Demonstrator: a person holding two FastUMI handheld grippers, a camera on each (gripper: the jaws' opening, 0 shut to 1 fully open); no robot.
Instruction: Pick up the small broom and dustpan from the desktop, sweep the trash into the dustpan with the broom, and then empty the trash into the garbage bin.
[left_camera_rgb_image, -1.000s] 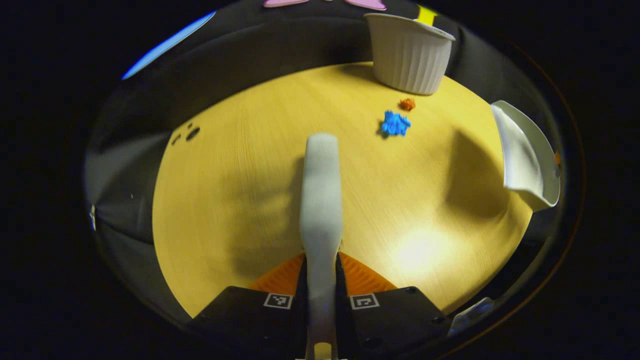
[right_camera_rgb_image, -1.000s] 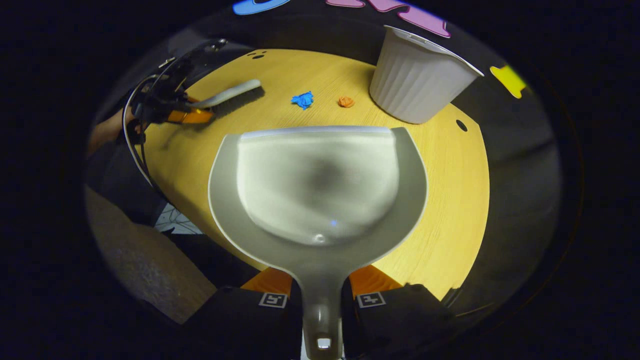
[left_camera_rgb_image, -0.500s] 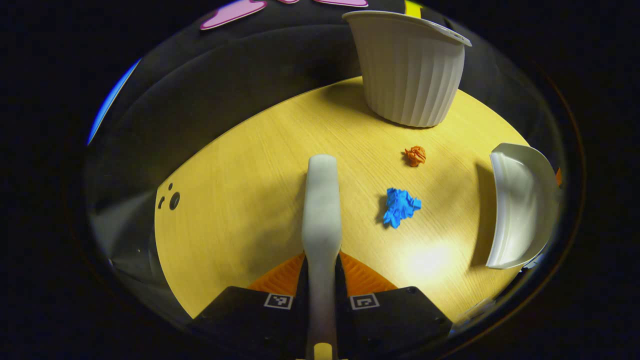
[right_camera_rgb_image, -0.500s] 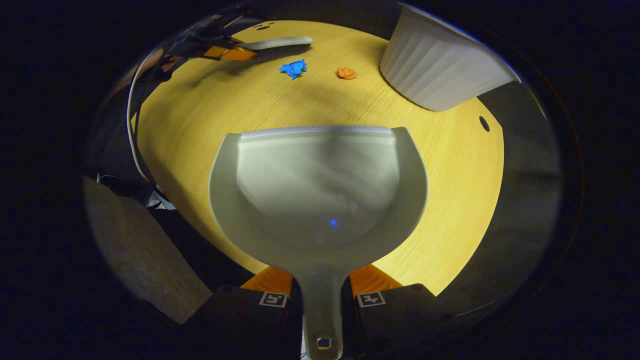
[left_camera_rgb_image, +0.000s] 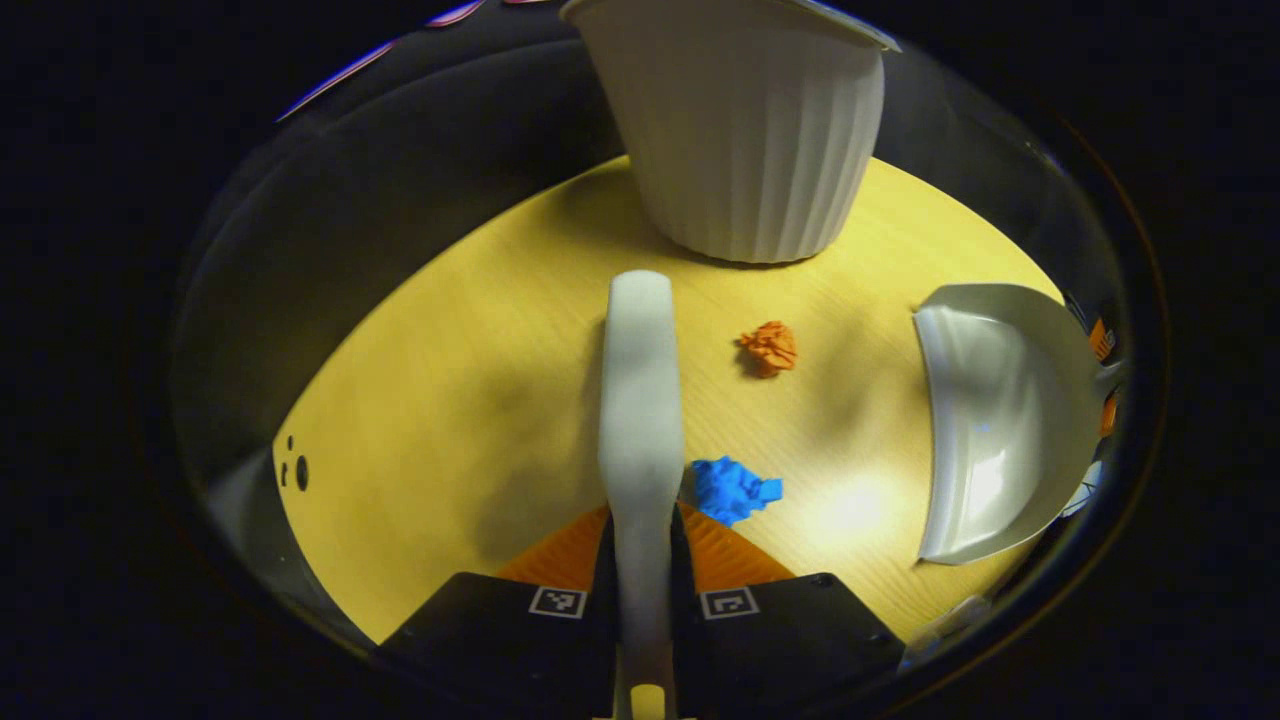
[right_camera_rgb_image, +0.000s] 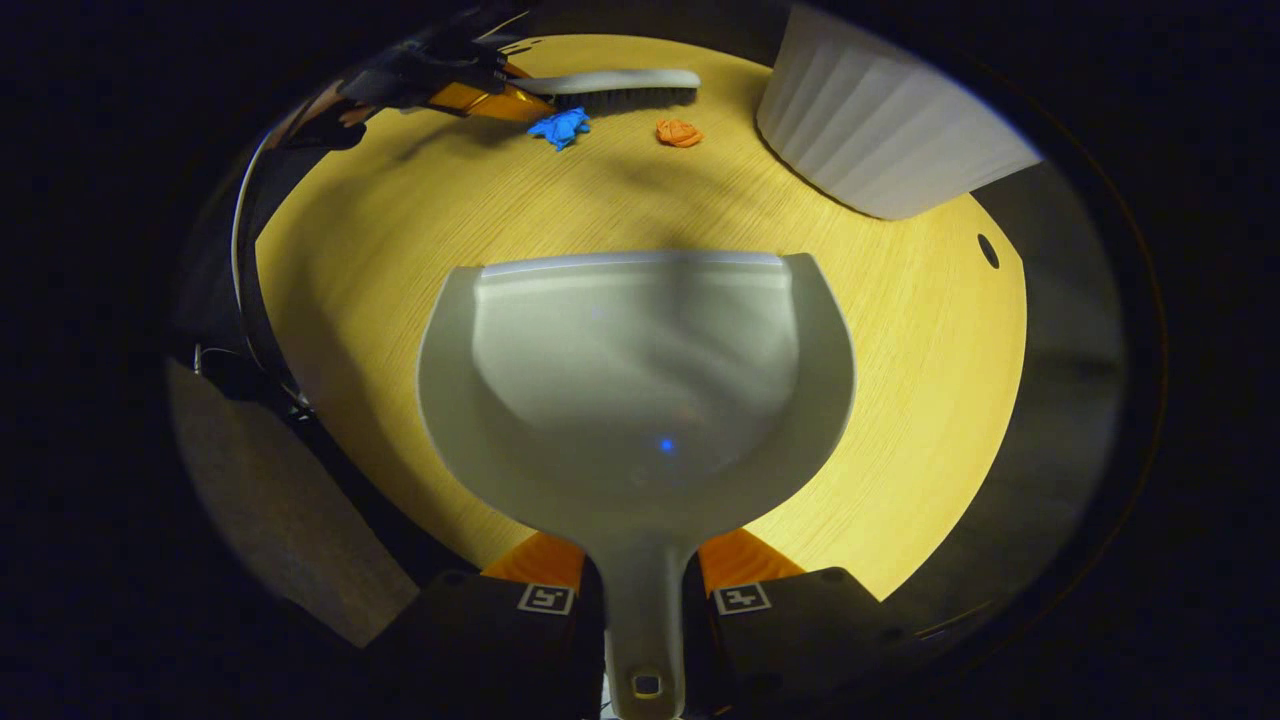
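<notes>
Trash first: blue scrap (left_camera_rgb_image: 735, 489) lies on the yellow desktop (left_camera_rgb_image: 450, 400) just right of the broom (left_camera_rgb_image: 641, 400), almost touching its near end, by the left gripper's orange fingers (left_camera_rgb_image: 725, 552). Orange scrap (left_camera_rgb_image: 769, 346) sits farther off, also right of the broom, between it and the dustpan (left_camera_rgb_image: 1000, 420), near the foot of the white ribbed bin (left_camera_rgb_image: 740, 130). In the right gripper view the same layout reads from the other side: blue scrap (right_camera_rgb_image: 560, 127) and orange scrap (right_camera_rgb_image: 679, 132) lie at the far edge of the desktop (right_camera_rgb_image: 400, 260), just in front of the broom (right_camera_rgb_image: 620, 88), with the bin (right_camera_rgb_image: 880, 130) at far right.

Key relation: the broom's long axis runs straight out from the left gripper (left_camera_rgb_image: 642, 590), roughly parallel to the dustpan lip. Both scraps are on the side of the broom that faces the dustpan (right_camera_rgb_image: 640, 370), whose open mouth points toward them, well apart from them across bare desktop. So the likely sweep is sideways, broom pushing right toward the pan. Blue scrap is nearer the fingers than the bristle tip, so it may slip past unless the broom is drawn back a bit.

Left gripper is clamped on the broom handle. Right gripper (right_camera_rgb_image: 640, 600) is clamped on the dustpan handle, pan level over the near half of the desktop. Nothing in the pan yet.
</notes>
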